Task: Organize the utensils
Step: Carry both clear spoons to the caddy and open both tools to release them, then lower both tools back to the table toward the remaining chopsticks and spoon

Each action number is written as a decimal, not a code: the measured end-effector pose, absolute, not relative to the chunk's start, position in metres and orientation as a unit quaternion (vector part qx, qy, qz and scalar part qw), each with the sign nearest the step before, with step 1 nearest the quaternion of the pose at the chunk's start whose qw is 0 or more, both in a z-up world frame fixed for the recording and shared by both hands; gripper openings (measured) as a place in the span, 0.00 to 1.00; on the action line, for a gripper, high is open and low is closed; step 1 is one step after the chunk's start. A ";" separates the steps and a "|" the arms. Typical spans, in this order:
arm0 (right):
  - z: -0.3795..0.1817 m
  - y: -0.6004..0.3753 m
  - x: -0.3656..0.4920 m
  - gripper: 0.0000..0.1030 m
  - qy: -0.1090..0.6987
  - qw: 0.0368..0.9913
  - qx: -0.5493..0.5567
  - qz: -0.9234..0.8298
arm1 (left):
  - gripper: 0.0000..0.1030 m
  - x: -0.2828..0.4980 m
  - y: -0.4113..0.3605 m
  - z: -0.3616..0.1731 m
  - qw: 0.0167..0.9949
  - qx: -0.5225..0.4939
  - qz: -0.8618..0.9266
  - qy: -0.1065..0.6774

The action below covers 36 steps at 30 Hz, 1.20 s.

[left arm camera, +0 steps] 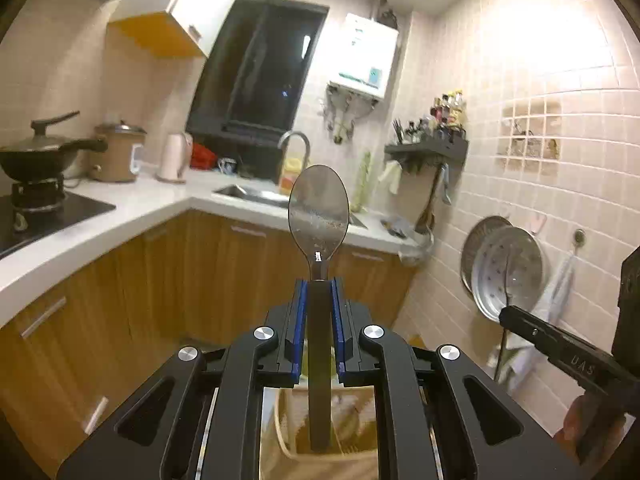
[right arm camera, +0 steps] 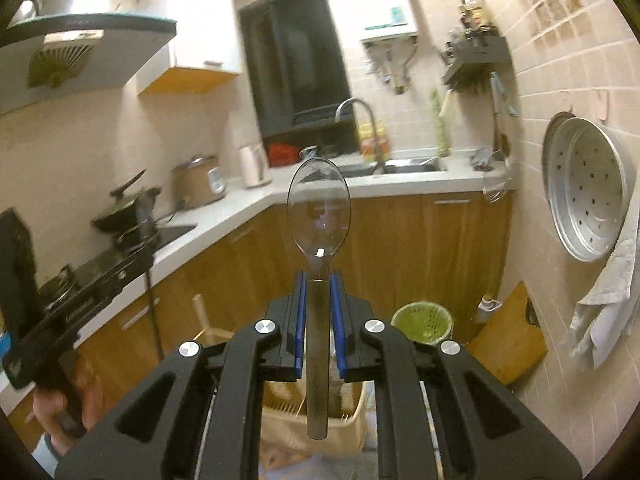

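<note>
left hand-held gripper (left arm camera: 319,280): blue-padded jaws pinched narrow on the flat handle of a shiny metal spoon (left arm camera: 319,210), bowl sticking straight out ahead, held up in the air nearly level.

right hand-held gripper (right arm camera: 319,278): same deal, jaws clamped on the handle of a clear plastic spoon (right arm camera: 319,206), bowl forward. You can spot this gripper from the left view too, low on the right with a hand under it.

why held like that: my guess is gripping mid-handle keeps each spoon from swinging, and leaves the handle tail free to drop into a slot.

below the jaws: a beige woven-looking basket (right arm camera: 352,432) sits right under both grippers, probably the utensil holder. Can't tell its compartments.

further out: white L-shaped surface (left arm camera: 132,208) with a steel sink (left arm camera: 244,192), black wok (left arm camera: 40,156) on the stove, round green basket (right arm camera: 422,320) on the floor.

task so far: 2 spoons in the air, none placed yet from what shows.
</note>
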State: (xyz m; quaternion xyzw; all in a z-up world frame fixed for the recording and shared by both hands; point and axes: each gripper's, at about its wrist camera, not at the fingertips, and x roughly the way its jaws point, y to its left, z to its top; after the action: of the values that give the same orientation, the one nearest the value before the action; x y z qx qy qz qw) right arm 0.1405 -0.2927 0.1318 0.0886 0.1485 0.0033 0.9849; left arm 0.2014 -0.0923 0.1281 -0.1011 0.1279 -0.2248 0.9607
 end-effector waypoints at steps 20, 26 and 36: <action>0.066 -0.279 0.164 0.10 0.111 0.994 0.015 -0.016 | 0.10 0.219 -0.107 0.069 0.975 -0.056 -0.182 0.112; 0.063 -0.284 0.148 0.34 0.138 0.990 0.015 -0.005 | 0.32 0.208 -0.090 0.066 0.972 -0.061 -0.189 0.126; 0.084 -0.291 0.088 0.51 0.192 0.981 0.026 0.006 | 0.36 0.169 -0.049 0.088 0.955 -0.053 -0.209 0.205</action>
State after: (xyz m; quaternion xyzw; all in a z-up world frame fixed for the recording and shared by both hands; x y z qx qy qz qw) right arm 0.0880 -0.2912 0.0844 0.0258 0.1916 0.0058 0.9811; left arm 0.1688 -0.0488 0.0882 -0.0525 0.2045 -0.2093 0.9548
